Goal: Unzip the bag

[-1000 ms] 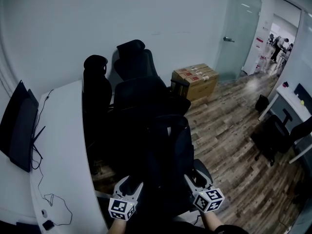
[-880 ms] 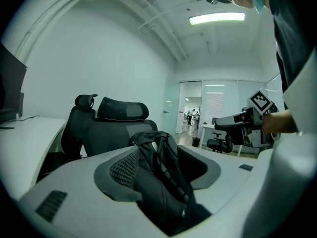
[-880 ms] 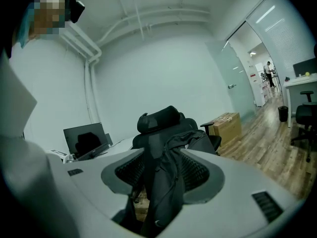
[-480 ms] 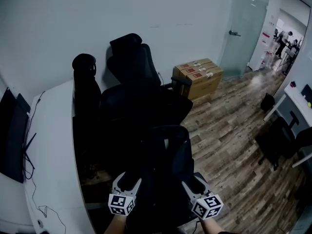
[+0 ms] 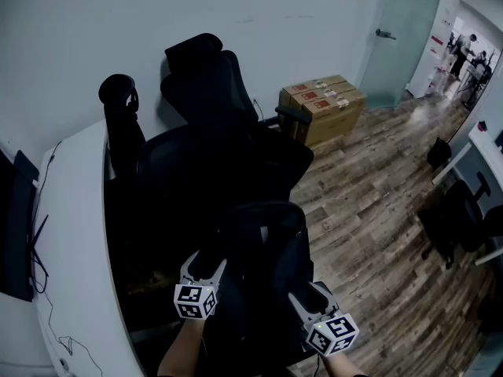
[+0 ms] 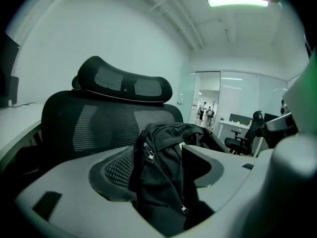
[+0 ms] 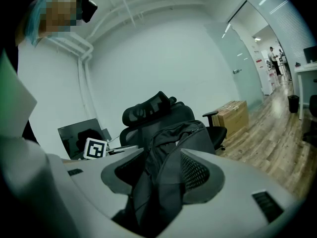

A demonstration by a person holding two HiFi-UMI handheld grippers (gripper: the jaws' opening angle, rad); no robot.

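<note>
A black backpack [image 5: 263,250] stands upright between my two grippers, in front of a black office chair. My left gripper [image 5: 206,267] is at the bag's left side. Its jaws are opening, and the bag's dark fabric [image 6: 163,172] with a small metal zip pull [image 6: 148,155] lies loosely between them, with a gap on the right jaw's side. My right gripper [image 5: 305,293] is at the bag's right side. In the right gripper view a fold of grey-black bag fabric [image 7: 158,177] fills the space between its ribbed pads [image 7: 198,172], which are shut on it.
Black mesh office chairs [image 5: 208,108] stand close behind the bag. A curved white desk [image 5: 71,234] with a dark monitor [image 5: 14,234] and cables runs along the left. Cardboard boxes [image 5: 324,104] sit by the wall, with wooden floor [image 5: 369,210] and a glass door [image 5: 405,30] to the right.
The head view has swung, and the chairs and boxes now sit higher and closer. The left gripper shows higher beside the bag than before, the right one slightly lower.
</note>
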